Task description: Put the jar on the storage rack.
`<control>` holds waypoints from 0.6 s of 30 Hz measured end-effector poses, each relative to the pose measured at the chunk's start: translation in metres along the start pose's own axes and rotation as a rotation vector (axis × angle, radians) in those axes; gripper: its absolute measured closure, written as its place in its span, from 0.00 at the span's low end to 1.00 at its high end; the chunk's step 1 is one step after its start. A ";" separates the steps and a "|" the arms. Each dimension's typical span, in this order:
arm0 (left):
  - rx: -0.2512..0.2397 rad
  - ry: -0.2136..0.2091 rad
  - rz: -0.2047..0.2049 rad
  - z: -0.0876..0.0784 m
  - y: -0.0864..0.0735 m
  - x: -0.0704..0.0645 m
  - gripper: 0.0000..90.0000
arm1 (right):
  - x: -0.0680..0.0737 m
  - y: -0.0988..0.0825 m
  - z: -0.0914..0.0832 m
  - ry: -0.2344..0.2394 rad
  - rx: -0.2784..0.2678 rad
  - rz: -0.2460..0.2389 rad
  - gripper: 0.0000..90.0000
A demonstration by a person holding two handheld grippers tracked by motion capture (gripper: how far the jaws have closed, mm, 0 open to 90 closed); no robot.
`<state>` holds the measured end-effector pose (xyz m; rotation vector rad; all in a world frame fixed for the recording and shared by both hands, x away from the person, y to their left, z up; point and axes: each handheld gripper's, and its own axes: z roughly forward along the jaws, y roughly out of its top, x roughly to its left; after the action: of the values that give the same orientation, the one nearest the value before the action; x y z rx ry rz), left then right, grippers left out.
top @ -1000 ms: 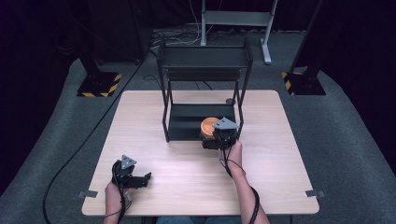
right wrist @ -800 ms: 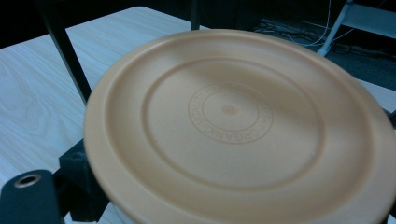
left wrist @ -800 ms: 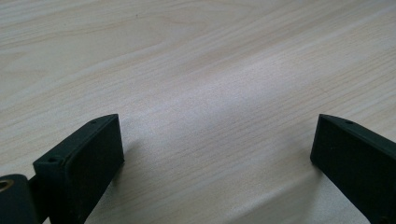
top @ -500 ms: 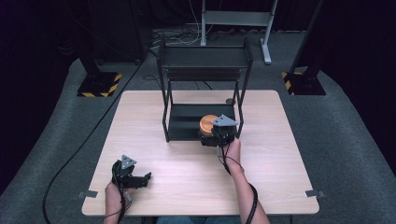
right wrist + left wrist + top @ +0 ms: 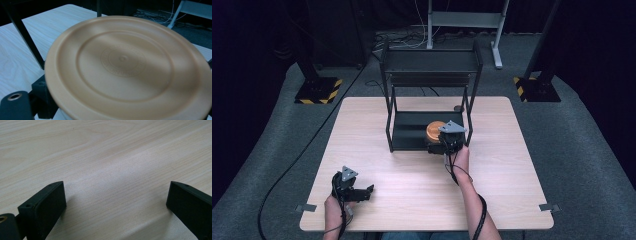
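Revealing embossed ring on orange lid [image 5: 125, 65].

- A rack [image 5: 430, 95] stands on the surface [image 5: 512, 175], at its middle toward the far edge.
- A round lid [image 5: 435, 130] sits at the rack's lower level, at its right front corner.
- The right tool [image 5: 447, 142] is just in front of the rack, touching the lid.
- The left tool [image 5: 362, 191] rests on the surface well in front and left of the rack, near the near edge.

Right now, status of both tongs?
Left tongs: open, empty, over bare table.
Right tongs: at the orange lid by the rack; cannot tell whether open or shut.
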<state>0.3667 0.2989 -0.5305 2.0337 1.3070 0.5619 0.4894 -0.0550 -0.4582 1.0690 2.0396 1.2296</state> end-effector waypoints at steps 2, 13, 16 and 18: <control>0.001 -0.002 -0.001 0.000 0.000 0.000 0.02 | -0.001 0.000 0.001 -0.002 -0.002 0.008 0.10; 0.000 0.001 0.000 0.000 0.000 0.000 0.02 | -0.004 -0.001 0.007 -0.016 0.008 0.005 0.10; 0.001 -0.002 -0.002 0.000 0.000 0.000 0.02 | -0.004 -0.001 0.008 -0.019 0.007 0.006 0.10; 0.000 0.000 -0.001 0.000 0.000 0.000 0.02 | -0.004 -0.001 0.010 -0.021 0.010 0.003 0.10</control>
<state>0.3667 0.2990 -0.5305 2.0331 1.3079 0.5613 0.4981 -0.0539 -0.4636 1.0850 2.0312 1.2058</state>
